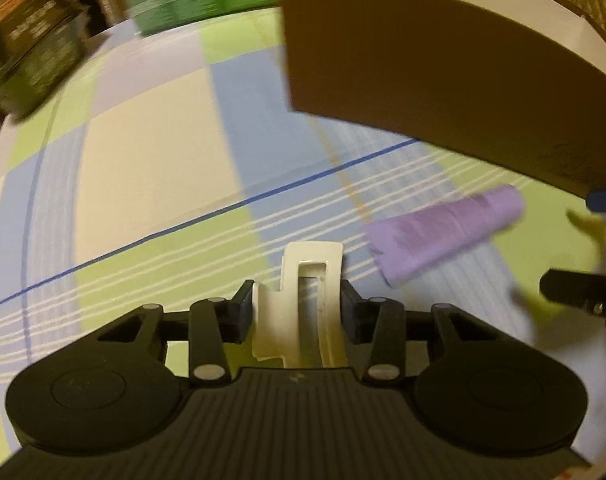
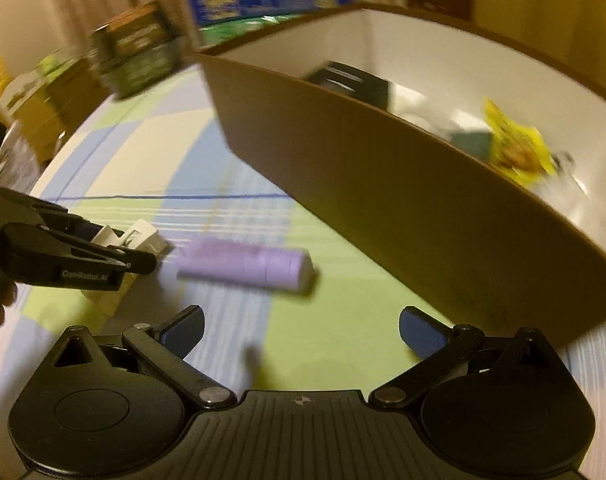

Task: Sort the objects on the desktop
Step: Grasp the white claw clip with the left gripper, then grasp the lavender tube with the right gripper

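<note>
The left hand-held gripper (image 1: 295,306) is clamped on a white hair clip (image 1: 299,300), pads pressing its sides, low over the table (image 1: 151,168). The right hand-held gripper (image 2: 301,330) is spread wide and empty, just before the purple roll (image 2: 247,266) lying beside the cardboard box (image 2: 383,184).

Left gripper (image 1: 299,312) closed on a white hair clip (image 1: 303,300).
The clip sits between both pads at lower centre, over the checked tablecloth (image 1: 151,168). A purple roll (image 1: 447,232) lies on the cloth at right centre. A brown cardboard box (image 1: 423,72) fills the upper right. The right gripper (image 1: 583,292) enters at the right edge.
</note>
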{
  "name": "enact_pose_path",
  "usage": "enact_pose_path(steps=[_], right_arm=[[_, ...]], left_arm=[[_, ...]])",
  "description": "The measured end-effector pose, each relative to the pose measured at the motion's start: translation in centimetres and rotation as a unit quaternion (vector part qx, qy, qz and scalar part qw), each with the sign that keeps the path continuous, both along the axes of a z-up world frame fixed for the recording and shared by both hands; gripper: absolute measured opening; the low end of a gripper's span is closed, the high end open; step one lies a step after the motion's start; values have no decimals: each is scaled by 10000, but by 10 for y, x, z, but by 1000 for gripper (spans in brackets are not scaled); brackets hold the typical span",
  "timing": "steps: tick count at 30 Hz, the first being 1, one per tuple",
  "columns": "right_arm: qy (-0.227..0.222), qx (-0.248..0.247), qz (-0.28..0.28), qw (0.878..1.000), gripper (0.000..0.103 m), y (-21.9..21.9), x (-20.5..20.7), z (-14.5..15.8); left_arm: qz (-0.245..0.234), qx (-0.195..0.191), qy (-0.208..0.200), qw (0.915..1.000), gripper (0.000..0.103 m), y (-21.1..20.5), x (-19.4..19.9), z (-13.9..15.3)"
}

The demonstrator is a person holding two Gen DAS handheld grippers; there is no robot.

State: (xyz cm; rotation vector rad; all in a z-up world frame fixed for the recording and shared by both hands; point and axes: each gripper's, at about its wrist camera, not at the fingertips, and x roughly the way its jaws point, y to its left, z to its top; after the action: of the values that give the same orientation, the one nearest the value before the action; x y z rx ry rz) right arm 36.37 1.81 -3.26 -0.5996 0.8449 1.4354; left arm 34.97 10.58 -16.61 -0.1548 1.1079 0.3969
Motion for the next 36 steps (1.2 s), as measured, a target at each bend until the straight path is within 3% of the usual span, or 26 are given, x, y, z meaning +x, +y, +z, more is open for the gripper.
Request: enact_pose_path(steps=[7,12,15,16,18,19,24,36], right_arm=[[-635,331,1275,9892,99,22,-27,-11],[-1105,176,2212,9688,72,36,-42,-31],[-1032,168,2479,9631,60,44,-42,-39],[-947,143,2490,9637,57,47,-41,-40],[-754,31,2464,9662,34,52,-40,-40],[-595,-94,2401,9689,31,54,-40,-39],[-482,-395,1920,9794,31,47,-52,-33],[-556,-152,1286,9900,32,38,-59,-33]], left_arm=[[573,-4,108,9983,38,37,-41,5],[836,-55,125,9964,38,50,-65,9],[873,-69,123,9961,38,50,-70,10],[870,-73,122,9961,38,49,-70,11],[861,-78,118,9962,38,49,-69,10],[847,-86,117,9963,38,49,-68,11],[795,-87,113,9967,38,45,-66,10],[645,-128,84,9978,38,41,-66,11]])
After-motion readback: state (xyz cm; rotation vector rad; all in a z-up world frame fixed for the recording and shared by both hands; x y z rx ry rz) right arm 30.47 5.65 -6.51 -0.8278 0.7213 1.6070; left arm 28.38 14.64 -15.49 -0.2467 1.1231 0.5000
